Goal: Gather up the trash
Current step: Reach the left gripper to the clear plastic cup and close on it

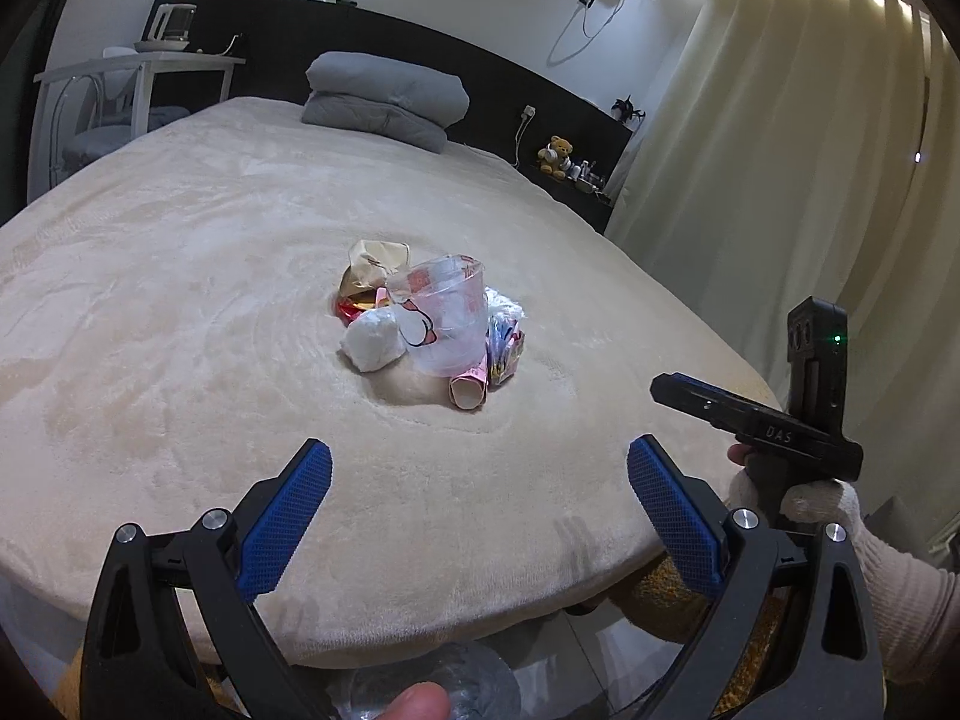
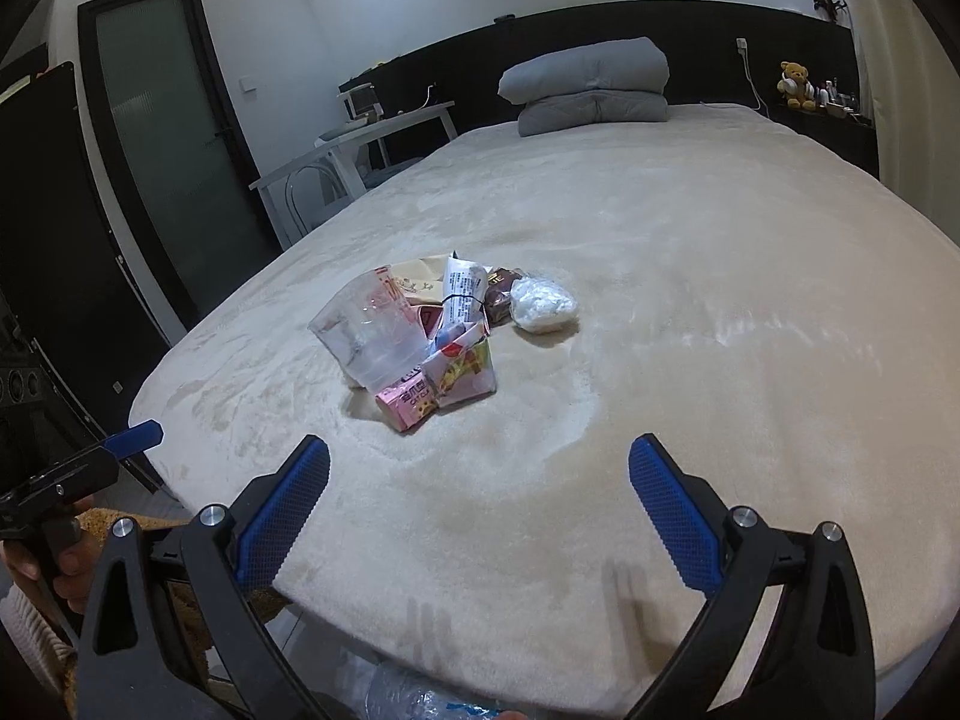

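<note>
A small heap of trash lies on the beige bed cover (image 1: 180, 312). In it are a clear plastic cup (image 1: 447, 318), a crumpled white tissue (image 1: 373, 345), a pink carton (image 1: 468, 390), colourful wrappers (image 1: 507, 351) and a brown paper bag (image 1: 375, 267). The right wrist view shows the same cup (image 2: 366, 330), carton (image 2: 408, 405), wrappers (image 2: 468, 372) and tissue (image 2: 543, 303). My left gripper (image 1: 480, 480) is open near the bed's foot, short of the heap. My right gripper (image 2: 480, 480) is open too, nothing between its fingers.
Folded grey bedding (image 1: 390, 99) lies at the head of the bed. A white table (image 1: 144, 69) stands to the left, curtains (image 1: 780, 150) to the right. A teddy bear (image 2: 795, 84) sits on a dark shelf. Crinkled clear plastic (image 2: 408, 696) shows below the bed edge.
</note>
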Motion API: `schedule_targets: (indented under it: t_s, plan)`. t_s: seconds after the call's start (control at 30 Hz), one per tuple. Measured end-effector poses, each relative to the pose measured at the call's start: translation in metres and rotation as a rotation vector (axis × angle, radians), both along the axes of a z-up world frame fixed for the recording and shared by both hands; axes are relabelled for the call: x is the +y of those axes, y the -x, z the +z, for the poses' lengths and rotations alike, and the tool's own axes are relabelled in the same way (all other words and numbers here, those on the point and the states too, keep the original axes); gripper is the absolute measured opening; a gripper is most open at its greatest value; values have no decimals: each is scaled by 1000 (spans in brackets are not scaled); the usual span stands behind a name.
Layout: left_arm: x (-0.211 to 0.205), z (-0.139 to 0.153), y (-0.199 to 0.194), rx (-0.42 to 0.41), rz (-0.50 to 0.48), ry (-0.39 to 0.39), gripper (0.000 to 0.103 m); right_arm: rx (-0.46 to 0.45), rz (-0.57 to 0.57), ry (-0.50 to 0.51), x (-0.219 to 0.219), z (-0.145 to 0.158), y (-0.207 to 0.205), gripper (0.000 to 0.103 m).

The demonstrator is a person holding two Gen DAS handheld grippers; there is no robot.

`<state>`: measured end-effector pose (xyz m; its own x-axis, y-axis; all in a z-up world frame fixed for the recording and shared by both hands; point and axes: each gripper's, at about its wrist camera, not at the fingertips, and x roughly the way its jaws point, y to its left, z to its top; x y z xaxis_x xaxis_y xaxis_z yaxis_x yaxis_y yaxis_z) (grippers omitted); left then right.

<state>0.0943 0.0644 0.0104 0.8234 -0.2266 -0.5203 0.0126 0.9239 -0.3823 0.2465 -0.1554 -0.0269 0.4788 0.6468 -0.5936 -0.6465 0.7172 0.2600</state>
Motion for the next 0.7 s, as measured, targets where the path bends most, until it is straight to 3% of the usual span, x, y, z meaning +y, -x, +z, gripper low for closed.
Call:
schedule_targets:
  t_s: [0.27,0.63,0.7]
  plan:
    - [28,-10,-74,75,-12,64,97,12,112,98,42,-19,-47,99]
    - [24,-23,-145,65,-130,-43,97,27,287,126,83,-41,-76,98]
    - [25,-26,-152,56,-146,-45,97,38,305,121,87,-44,-82,94]
